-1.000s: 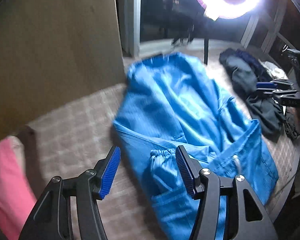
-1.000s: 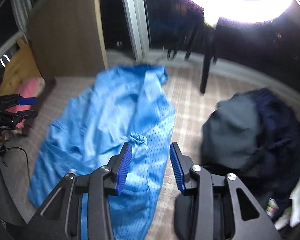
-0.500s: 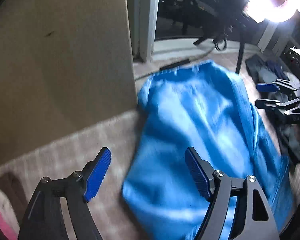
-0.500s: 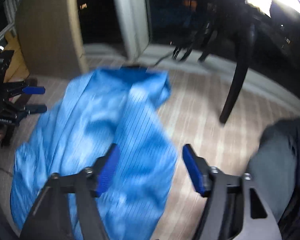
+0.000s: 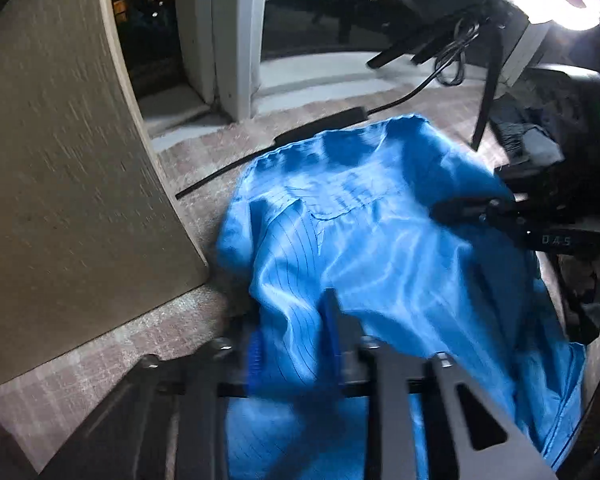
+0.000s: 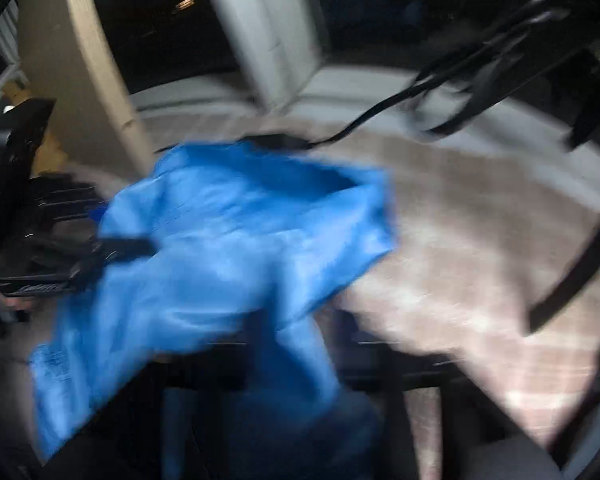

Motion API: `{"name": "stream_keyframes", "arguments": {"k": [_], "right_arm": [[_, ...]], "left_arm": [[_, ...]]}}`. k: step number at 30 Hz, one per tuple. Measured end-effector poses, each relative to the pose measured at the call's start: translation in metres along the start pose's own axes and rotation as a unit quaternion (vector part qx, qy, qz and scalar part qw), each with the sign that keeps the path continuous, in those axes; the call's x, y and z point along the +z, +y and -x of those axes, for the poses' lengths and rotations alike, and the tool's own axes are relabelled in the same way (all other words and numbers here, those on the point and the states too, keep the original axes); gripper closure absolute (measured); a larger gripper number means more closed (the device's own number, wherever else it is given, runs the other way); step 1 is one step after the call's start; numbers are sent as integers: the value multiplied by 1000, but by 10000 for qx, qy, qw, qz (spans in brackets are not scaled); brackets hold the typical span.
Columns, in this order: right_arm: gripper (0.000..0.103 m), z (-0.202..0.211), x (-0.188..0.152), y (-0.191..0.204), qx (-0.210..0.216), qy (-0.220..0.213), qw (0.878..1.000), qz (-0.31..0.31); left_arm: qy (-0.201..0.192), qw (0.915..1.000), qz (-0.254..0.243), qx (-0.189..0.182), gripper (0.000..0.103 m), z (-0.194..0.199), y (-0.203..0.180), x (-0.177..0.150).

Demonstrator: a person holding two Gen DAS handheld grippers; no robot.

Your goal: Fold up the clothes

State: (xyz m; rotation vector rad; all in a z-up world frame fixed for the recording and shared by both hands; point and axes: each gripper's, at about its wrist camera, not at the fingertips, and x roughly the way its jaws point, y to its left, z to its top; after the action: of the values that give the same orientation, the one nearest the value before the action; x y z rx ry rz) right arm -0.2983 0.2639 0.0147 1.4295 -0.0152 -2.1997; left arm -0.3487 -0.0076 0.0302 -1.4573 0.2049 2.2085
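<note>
we see a bright blue garment (image 5: pixel 380 248) with thin dark stripes, on a beige and pale checked cover (image 5: pixel 148 340). the board (image 5: pixel 60 168) at its left edge is tan; the cable (image 5: pixel 324 124) is black.

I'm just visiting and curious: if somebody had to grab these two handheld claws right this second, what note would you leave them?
Left gripper: fingers around a bunch of the blue garment; too blurred to confirm a firm pinch.
Right gripper: garment draped over it, grip hidden by blur.
Garment: rumpled on the checked cloth surface, between both grippers.
Dark clothes pile waits at the far right.
Done: no neat fold visible.
Left: flatten, fold, then the dark pile.
</note>
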Motion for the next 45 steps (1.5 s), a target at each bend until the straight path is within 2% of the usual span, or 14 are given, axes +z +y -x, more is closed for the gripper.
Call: {"name": "stream_keyframes", "arguments": {"k": [1,7,12,17,19,24,31,34,37,39,40,43,45], "right_arm": [[96,7,-1,5,-76,-123,9999,59],[96,78,-17,43,3,-750,9965,361],[96,149,-46,80,55,-1168,9912,621],[96,212,-104,126,-96,-1599,9832,881],[96,222,-124,139,-188,-1680,9812,926],[97,235,-198,164,-457,-1749,9799,847],[98,205,-277,161,-447,-1292,9899,367],[98,191,-310,159,-438,-1088,9930,157],[97,174,-332,161,-654,-735,9945,351],[94,159,-345,162,-954,-310,9932,583],[93,154,-353,163,-1183,-69,9903,723],[79,168,-372,161,-1356,201,9866,884],[53,190,-382,156,-1392,106,9869,804]], "left_arm": [[-65,10000,-38,3,89,7,-3,-2],[-622,9978,-243,-27,89,81,-21,-26],[-1025,9939,-400,6,89,155,-45,-71],[-1325,9890,-656,78,89,208,-86,-129],[-1347,9881,-741,107,90,215,-101,-145],[-1318,9874,-870,88,91,221,-133,-190],[-854,9941,-564,-349,95,201,-165,-258],[-572,9962,-503,-412,95,184,-176,-286],[-196,9974,-487,-486,94,167,-185,-307],[96,9973,-562,-465,94,157,-192,-323],[218,9969,-620,-429,91,154,-196,-330],[407,9963,-641,-392,85,170,-196,-354],[459,9968,-478,-436,80,191,-188,-365]]}}
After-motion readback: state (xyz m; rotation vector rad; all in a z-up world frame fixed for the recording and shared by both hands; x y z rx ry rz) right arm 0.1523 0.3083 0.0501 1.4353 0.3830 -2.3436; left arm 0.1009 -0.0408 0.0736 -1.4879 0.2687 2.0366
